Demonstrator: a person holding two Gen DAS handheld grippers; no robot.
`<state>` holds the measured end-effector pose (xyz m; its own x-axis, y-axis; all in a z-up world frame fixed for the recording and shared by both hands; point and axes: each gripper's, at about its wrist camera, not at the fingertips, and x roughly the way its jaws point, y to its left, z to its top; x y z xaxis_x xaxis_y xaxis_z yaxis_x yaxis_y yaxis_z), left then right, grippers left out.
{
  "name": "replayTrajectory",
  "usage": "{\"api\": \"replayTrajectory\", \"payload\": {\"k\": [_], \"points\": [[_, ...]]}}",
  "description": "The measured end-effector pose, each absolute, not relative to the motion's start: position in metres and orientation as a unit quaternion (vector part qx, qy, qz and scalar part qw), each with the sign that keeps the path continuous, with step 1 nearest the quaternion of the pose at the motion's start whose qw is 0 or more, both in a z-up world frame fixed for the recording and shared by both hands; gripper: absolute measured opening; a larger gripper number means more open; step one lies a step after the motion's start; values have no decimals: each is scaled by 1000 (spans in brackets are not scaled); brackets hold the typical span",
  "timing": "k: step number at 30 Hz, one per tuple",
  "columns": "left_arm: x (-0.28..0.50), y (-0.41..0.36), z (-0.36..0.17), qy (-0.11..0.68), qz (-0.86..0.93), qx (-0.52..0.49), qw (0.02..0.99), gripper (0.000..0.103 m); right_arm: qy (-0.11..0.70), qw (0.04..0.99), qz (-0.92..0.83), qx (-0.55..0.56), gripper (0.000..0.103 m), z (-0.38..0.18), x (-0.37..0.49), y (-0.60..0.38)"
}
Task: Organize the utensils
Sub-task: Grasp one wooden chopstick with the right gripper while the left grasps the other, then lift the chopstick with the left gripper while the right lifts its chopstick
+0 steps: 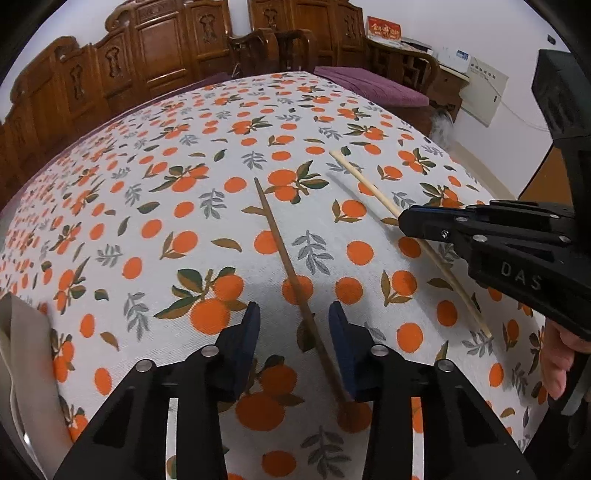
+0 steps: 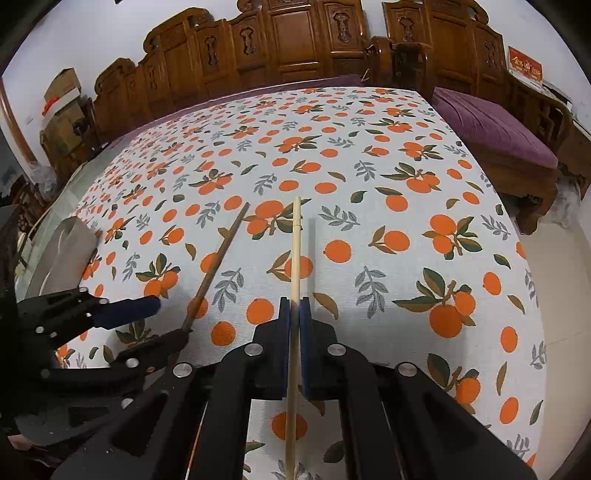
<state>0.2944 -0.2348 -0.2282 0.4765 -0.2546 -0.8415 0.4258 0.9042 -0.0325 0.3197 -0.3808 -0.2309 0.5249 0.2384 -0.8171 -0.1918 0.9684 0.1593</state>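
Gripping the pale chopstick (image 2: 295,258), right gripper (image 2: 294,314) is clenched on it above the tabletop (image 2: 406,184). Left gripper (image 1: 294,332) straddles the dark chopstick (image 1: 280,243), pads apart, not pressing.

carved wooden benches (image 2: 295,40) with a purple cushion (image 2: 491,129) line white walls (image 1: 480,29).

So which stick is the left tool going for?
Look at the cloth with oranges printed on it. Two chopsticks lie there, and the left tool sits around the near end of the dark chopstick. The pale chopstick, pinched by the right tool, is lighter.
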Motion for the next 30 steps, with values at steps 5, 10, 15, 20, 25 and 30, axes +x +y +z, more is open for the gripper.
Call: {"api": "replayTrajectory", "payload": {"k": [5, 10, 15, 20, 25, 30], "points": [[303, -237, -234, 480, -190, 81, 852, 24, 470, 873, 127, 21, 6, -230, 319, -377], [307, -241, -234, 478, -184, 89, 854, 7, 470, 873, 126, 20, 6, -230, 319, -377], [305, -239, -235, 473, -187, 97, 856, 5, 470, 872, 134, 18, 6, -231, 319, -373], [298, -226, -232, 470, -179, 97, 859, 4, 468, 872, 143, 9, 6, -229, 318, -365], [290, -208, -221, 464, -167, 94, 865, 4, 466, 871, 152, 4, 6, -228, 315, -355], [280, -186, -205, 454, -157, 90, 872, 4, 462, 871, 169, -2, 6, -223, 310, -339]]}}
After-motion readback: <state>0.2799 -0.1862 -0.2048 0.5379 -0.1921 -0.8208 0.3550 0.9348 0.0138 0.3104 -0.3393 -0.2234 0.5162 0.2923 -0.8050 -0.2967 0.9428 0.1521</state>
